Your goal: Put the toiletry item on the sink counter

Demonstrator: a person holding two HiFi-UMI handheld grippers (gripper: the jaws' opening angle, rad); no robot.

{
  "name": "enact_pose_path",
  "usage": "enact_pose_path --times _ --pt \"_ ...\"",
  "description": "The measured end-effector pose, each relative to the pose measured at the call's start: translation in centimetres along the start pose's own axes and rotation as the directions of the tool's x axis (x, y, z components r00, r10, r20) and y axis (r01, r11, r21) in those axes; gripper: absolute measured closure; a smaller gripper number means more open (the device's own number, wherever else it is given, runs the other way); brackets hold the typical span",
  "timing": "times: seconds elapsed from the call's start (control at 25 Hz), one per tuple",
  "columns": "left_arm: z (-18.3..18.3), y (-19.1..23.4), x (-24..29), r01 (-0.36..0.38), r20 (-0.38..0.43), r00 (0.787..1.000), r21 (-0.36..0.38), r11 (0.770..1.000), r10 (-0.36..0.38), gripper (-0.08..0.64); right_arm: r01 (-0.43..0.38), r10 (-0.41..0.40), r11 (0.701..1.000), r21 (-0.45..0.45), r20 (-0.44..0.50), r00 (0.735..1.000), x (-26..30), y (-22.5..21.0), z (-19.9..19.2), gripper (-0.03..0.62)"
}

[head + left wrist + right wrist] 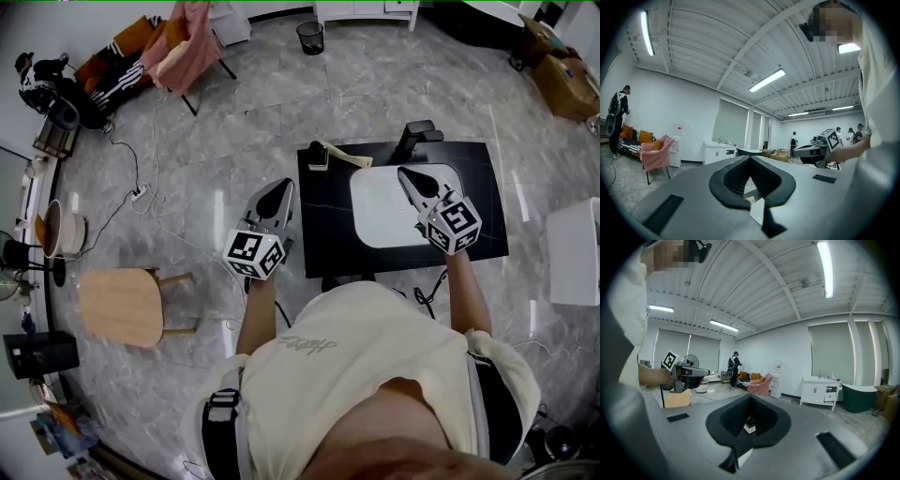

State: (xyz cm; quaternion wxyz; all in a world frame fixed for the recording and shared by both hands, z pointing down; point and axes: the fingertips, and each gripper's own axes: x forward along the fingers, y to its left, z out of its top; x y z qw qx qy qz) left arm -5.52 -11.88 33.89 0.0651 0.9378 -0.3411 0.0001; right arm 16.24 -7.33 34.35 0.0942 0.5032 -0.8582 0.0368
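A black sink counter (333, 239) with a white basin (384, 220) and a dark faucet (415, 138) stands in front of me in the head view. A cream tube-like toiletry item (345, 156) lies on its far left corner, next to a small dark object (318, 157). My left gripper (286, 185) is shut and empty, just off the counter's left edge. My right gripper (403, 172) is shut and empty, hovering over the basin. In the right gripper view the shut jaws (750, 396) frame a small black-and-white object (749, 425).
A wooden stool (122, 305) stands on the floor to the left. A pink draped chair (183, 47) and a black bin (310, 37) are farther back. Cardboard boxes (562, 80) sit at the far right, and a white unit (574, 251) stands right of the counter.
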Motion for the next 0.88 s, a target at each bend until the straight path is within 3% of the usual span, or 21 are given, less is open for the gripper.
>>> enact_pose_path --times 0.88 --pt "-2.8 0.9 -0.3 -0.019 -0.028 0.999 -0.035 0.999 0.018 0.558 -0.017 0.018 1.000 0.013 -0.054 0.998 1.5 0.2 -2.9 0.598"
